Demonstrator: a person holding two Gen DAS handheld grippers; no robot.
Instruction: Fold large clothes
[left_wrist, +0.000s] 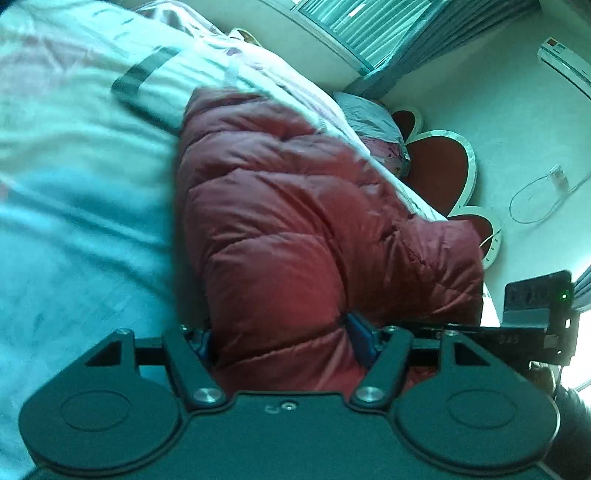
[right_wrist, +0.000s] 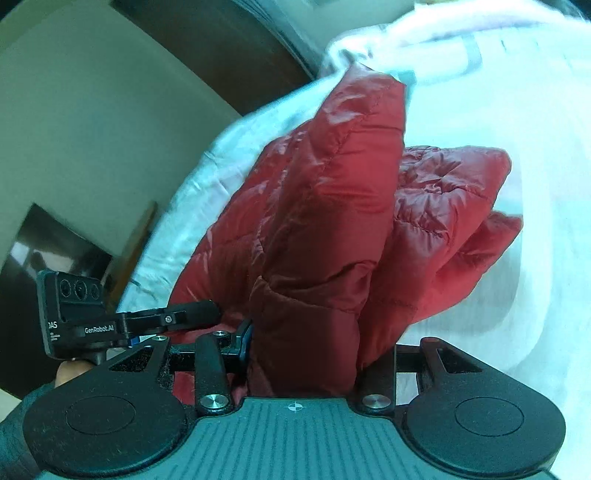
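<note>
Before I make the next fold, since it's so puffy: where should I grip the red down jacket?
Grip the red down jacket along a thin stitched edge or seam, coming in level from the near side. Both grippers already clamp bunched fabric there.

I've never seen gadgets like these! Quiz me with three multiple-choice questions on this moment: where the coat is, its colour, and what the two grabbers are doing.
1. The puffer jacket lies on:
A. white bedding
B. a wooden floor
C. a chair

2. Its colour:
A. blue
B. red
C. black

3. The grippers are:
A. both open and empty
B. only one gripping
C. both shut on the jacket

Answers:
1 A, pale bedding surrounds it.
2 B, quilted red fabric fills both views.
3 C, the left gripper and right gripper each have red fabric pinched between their fingers.
</note>
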